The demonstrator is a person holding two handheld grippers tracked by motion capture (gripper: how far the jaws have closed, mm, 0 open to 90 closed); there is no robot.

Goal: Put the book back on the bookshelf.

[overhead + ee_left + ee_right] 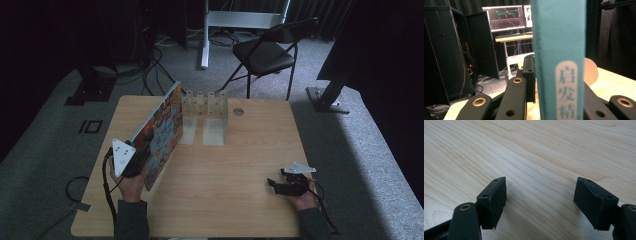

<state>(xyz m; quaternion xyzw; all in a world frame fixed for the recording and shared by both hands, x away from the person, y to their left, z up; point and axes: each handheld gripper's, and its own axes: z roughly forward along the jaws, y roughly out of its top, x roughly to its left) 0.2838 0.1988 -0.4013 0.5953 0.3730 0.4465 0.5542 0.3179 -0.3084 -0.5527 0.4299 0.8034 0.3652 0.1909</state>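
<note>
A large flat book (162,131) with a colourful cover stands on its edge on the wooden table (240,160), leaning and running from front left toward the back. My left gripper (140,159) is shut on its near end. In the left gripper view the book's teal spine (559,50), with white characters on it, rises between the black fingers (529,75). My right gripper (274,184) lies low at the front right of the table, held by a hand. Its jaws (541,197) stand wide open over bare wood with nothing between them.
A clear plastic rack (205,104) with upright dividers stands at the back middle of the table, just past the book's far end. A round grommet (238,111) is set into the table beside it. A black folding chair (265,52) stands on the floor beyond the table.
</note>
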